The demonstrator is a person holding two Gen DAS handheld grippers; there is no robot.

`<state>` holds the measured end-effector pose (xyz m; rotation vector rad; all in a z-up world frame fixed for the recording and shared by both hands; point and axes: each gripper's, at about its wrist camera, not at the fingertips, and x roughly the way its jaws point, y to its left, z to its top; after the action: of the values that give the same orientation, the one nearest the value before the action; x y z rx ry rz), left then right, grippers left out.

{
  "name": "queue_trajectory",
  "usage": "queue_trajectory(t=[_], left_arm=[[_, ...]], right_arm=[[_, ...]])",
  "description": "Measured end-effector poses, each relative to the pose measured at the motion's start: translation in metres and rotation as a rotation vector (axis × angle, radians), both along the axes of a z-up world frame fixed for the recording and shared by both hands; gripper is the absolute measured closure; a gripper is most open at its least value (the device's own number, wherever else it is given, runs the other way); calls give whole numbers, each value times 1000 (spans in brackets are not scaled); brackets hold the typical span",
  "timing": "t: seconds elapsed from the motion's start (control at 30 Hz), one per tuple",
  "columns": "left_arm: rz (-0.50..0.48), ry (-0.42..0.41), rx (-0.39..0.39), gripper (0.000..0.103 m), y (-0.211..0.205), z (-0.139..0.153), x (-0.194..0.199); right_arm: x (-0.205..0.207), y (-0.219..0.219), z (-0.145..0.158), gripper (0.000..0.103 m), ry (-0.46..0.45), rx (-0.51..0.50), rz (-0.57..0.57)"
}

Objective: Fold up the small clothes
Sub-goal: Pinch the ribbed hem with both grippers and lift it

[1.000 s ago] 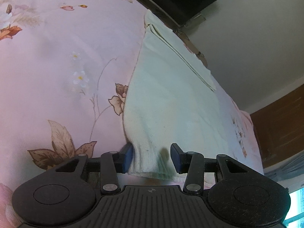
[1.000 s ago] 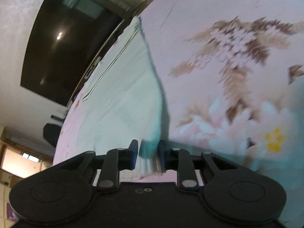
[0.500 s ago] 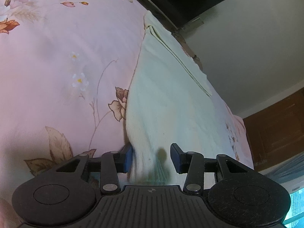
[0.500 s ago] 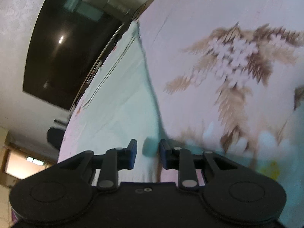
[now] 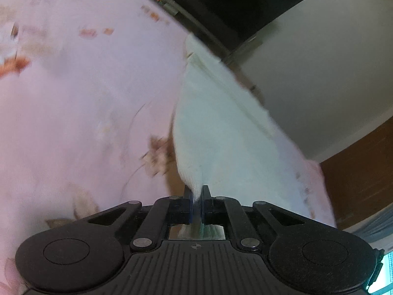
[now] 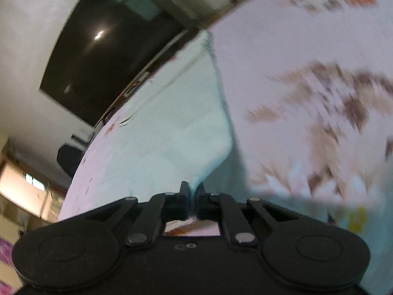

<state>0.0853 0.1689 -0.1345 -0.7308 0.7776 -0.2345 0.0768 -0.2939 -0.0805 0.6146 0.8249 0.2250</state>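
Change: half a second ago both of your claws stood open around the hem of the pale garment; now each is pinched shut on it, and the cloth rises to a peak at each grip.
Left claw [image 5: 195,198]: clamped on the near left corner of the garment [image 5: 221,135], low over the bed [image 5: 73,110].
Right claw [image 6: 193,194]: clamped on the near right corner of the garment [image 6: 172,123], also low and pointing along the bed [image 6: 307,36].
Garment: spread flat across the pink flowered sheet, its far end at the bed's far edge.
Left view only: a brown wooden panel [image 5: 361,172] at the right.
Right view only: a lit window [image 6: 29,184] at the lower left.
Both views: a dark television [image 6: 110,54] on the wall; both frames are blurred.
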Motion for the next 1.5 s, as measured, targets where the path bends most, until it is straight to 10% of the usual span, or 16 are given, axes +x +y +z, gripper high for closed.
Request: queue_trajectory(t=[0.37,0.63,1.1,1.5], left_arm=[[-1,-193,-10,98,17,112,58],[0,-216,26,97,10,161,159],[-16,-55,136,97,-17,111,358],[-20,50,169,97,-25,24,445]], right_arm=[[53,8,109,97,-252,-120,73],[144,8,148,97,-278,-123,26],[326,-14,70,97,-151,-117,-26],[415,-23,-29,97,-42,-79,-20]])
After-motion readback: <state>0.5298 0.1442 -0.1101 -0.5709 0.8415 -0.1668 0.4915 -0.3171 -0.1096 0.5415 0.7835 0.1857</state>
